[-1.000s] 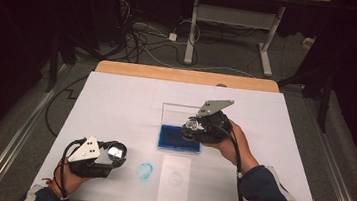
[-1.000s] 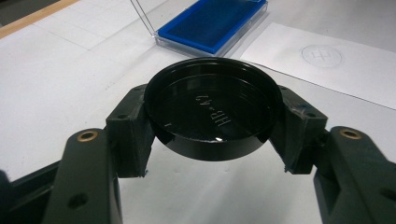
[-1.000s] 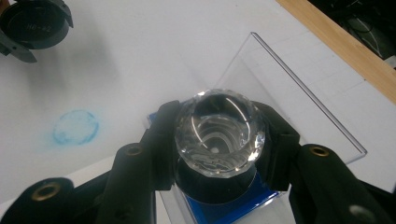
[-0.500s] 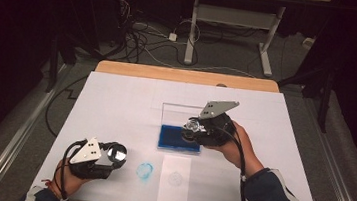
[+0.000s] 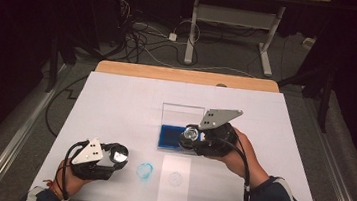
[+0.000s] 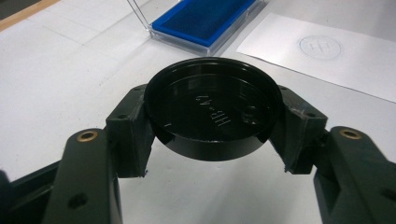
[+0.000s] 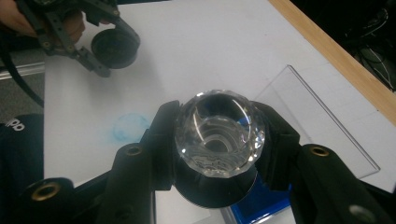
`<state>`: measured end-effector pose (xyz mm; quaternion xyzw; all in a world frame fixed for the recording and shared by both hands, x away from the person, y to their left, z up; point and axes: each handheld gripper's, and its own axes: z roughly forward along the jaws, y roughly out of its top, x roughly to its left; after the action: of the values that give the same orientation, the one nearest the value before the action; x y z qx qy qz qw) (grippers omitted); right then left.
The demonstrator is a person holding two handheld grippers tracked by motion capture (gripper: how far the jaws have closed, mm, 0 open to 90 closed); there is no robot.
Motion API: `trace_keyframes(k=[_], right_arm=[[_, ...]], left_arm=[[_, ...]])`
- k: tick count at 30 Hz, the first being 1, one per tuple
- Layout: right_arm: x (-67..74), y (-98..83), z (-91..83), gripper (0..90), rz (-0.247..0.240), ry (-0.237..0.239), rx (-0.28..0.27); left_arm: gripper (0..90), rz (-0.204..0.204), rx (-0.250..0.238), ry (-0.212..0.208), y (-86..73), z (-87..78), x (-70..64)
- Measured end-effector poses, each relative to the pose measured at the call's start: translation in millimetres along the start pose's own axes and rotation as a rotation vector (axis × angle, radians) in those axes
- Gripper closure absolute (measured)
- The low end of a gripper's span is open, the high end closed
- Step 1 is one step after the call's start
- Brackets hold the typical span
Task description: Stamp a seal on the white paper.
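Both grippers are clenched on something. On the near left part of the table, the left gripper [image 5: 119, 155] grips a round black lid [image 6: 212, 108] by its rim, one jaw pressing on each side; the hollow inner face of the lid shows raised letters in the left gripper view. This lid is held a little above the white table cover [image 5: 116, 104], near the front edge. To the right of it, on the cover, there is a pale blue round stamp mark [image 5: 144, 171], and just beside that lies a white sheet of paper [image 5: 174, 180] with a faint round print on it. The right gripper [image 5: 190, 134] is further from the person, about at the middle of the table. It holds a stamp with a faceted clear knob [image 7: 219, 130] and a dark round body under the knob; the jaws close on its two sides. The stamp is held over the blue ink pad [image 5: 168, 135], which sits in a clear plastic case [image 5: 183, 112] with its lid standing open behind. I cannot tell if the bottom of the stamp touches the pad or hangs just over it. The two grippers are well apart from each other, and each hand holds its tool from behind.
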<state>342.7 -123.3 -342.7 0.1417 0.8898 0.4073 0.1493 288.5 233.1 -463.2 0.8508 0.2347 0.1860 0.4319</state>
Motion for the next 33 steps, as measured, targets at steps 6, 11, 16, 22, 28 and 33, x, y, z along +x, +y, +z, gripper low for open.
trace_keyframes(k=[6, 11, 16, 22, 28, 33], right_arm=[[14.5, -0.8, 1.8, 56.7, -0.023, 0.040, 0.002], [23.2, -4.9, 7.6, 56.7, -0.035, 0.070, 0.008], [31.9, -11.9, 15.9, 56.7, -0.044, 0.090, 0.028], [40.6, -21.8, 28.6, 56.7, -0.060, 0.120, 0.069], [45.1, -34.0, 39.1, 56.7, -0.052, 0.151, 0.090], [48.4, -42.5, 48.1, 56.7, -0.054, 0.162, 0.100]], left_arm=[[36.2, -0.014, -0.019, -0.002, 1.0, 0.3, -3.3], [36.2, -0.009, -0.020, -0.006, 0.9, 0.1, -3.3], [36.2, -0.009, -0.016, -0.010, 0.6, 0.8, -3.6], [36.2, 0.013, 0.000, -0.015, 0.7, 0.1, -2.2], [36.2, 0.007, -0.002, -0.011, -0.3, 0.2, -1.2], [36.2, 0.012, -0.001, -0.013, 0.1, 0.0, -2.0]])
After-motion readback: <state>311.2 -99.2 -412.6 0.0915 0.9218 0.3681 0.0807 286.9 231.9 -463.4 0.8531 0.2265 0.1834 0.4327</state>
